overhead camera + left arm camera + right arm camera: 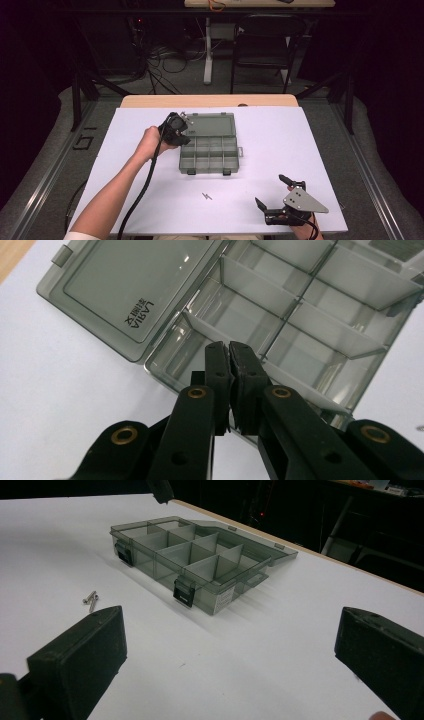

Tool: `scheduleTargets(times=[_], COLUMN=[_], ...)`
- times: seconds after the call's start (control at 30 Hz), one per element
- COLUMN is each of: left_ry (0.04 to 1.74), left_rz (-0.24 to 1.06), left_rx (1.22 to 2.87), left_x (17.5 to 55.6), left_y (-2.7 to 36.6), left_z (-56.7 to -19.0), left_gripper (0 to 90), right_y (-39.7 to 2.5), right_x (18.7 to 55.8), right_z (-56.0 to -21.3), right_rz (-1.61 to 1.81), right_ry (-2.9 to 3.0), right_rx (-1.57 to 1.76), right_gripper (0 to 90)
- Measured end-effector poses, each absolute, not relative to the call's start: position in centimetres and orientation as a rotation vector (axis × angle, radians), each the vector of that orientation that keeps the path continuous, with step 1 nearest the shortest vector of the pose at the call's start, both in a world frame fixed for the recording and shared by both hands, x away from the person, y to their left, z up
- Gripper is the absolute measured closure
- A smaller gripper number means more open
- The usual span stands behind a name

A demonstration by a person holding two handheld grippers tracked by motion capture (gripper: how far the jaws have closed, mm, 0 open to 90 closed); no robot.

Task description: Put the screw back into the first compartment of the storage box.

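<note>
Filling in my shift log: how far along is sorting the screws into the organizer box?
Done: the organizer box lies open, lid flat. In hand: the left gripper, shut, hangs over a corner compartment. Left: two screws lie loose on the table; the right gripper waits open.

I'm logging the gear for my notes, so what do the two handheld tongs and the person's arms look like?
Both tongs are black. The left tongs have brass-coloured rivets on their arms and trail a thick black cable. The right tongs carry a grey three-cornered plate. A white short sleeve covers the left upper arm.
</note>
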State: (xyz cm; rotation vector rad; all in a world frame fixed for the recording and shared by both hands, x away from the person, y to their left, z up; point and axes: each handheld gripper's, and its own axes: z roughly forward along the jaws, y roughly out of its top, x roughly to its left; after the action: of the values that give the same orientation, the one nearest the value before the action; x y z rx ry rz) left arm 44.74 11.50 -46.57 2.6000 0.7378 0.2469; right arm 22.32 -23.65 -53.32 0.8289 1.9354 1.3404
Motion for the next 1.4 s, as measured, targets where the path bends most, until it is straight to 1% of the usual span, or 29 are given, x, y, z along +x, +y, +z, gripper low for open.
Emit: scheduleTargets(times=[0.17,0.43,0.47,0.5,0.53,0.57,0.6,0.63,0.67,0.73,0.77,0.8,0.83,0.87,0.93,0.97,1.07,1.33,1.4], left_ry=[0.742,0.811,0.811,0.822,0.822,0.822,0.824,0.824,0.822,0.818,0.806,0.806,0.796,0.778,0.764,0.752,0.707,0.613,0.599], left_rz=[0.238,0.211,0.211,0.21,0.186,0.175,0.181,0.181,0.183,0.19,0.209,0.209,0.211,0.216,0.217,0.219,0.233,0.26,0.236], left_rx=[2.614,2.598,2.598,2.588,2.586,2.582,2.586,2.586,2.579,2.576,2.57,2.57,2.568,2.561,2.559,2.551,2.544,2.533,2.515], left_x=[45.2,46.0,46.0,46.0,46.0,46.0,46.0,46.0,45.8,45.5,45.1,45.1,44.8,44.2,43.9,43.6,42.6,39.9,39.3], left_y=[10.9,10.8,10.8,10.8,10.9,10.9,11.0,11.0,11.1,11.2,11.2,11.2,11.3,11.4,11.4,11.5,11.4,11.1,11.1], left_z=[-47.4,-48.7,-48.7,-48.8,-48.8,-48.9,-48.8,-48.8,-48.6,-48.4,-48.1,-48.1,-47.9,-47.6,-47.4,-47.2,-46.7,-45.7,-45.6], left_gripper=[87.3,86.5,81.1,81.1,77.3,64.8,60.3,57.6,57.6,46.7,38.5,35.5,35.5,26.5,22.6,22.6,15.9,10.4,8.8], right_y=[-23.7,-23.6,-23.6,-23.6,-23.6,-23.6,-23.6,-23.6,-23.6,-23.6,-23.6,-23.6,-23.6,-23.5,-23.5,-23.5,-23.5,-23.5,-23.5], right_x=[22.3,22.3,22.3,22.3,22.3,22.3,22.3,22.3,22.3,22.3,22.3,22.3,22.3,22.3,22.3,22.3,22.3,22.3,22.3], right_z=[-53.3,-53.3,-53.3,-53.3,-53.3,-53.4,-53.3,-53.4,-53.4,-53.3,-53.3,-53.3,-53.4,-53.4,-53.4,-53.4,-53.4,-53.4,-53.4], right_rz=[1.339,1.34,1.34,1.34,1.34,1.34,1.339,1.339,1.339,1.336,1.336,1.336,1.335,1.334,1.334,1.334,1.335,1.339,1.339], right_ry=[1.936,1.94,1.944,1.944,1.945,1.941,1.942,1.942,1.942,1.945,1.947,1.947,1.949,1.954,1.957,1.957,1.953,1.957,1.959], right_rx=[0.826,0.817,0.817,0.817,0.816,0.817,0.816,0.816,0.816,0.817,0.818,0.818,0.817,0.813,0.809,0.809,0.815,0.813,0.813], right_gripper=[0.0,0.0,0.0,0.0,0.0,0.0,0.0,0.0,0.0,0.0,0.0,0.0,0.0,0.0,0.0,0.0,0.0,0.0,0.0])
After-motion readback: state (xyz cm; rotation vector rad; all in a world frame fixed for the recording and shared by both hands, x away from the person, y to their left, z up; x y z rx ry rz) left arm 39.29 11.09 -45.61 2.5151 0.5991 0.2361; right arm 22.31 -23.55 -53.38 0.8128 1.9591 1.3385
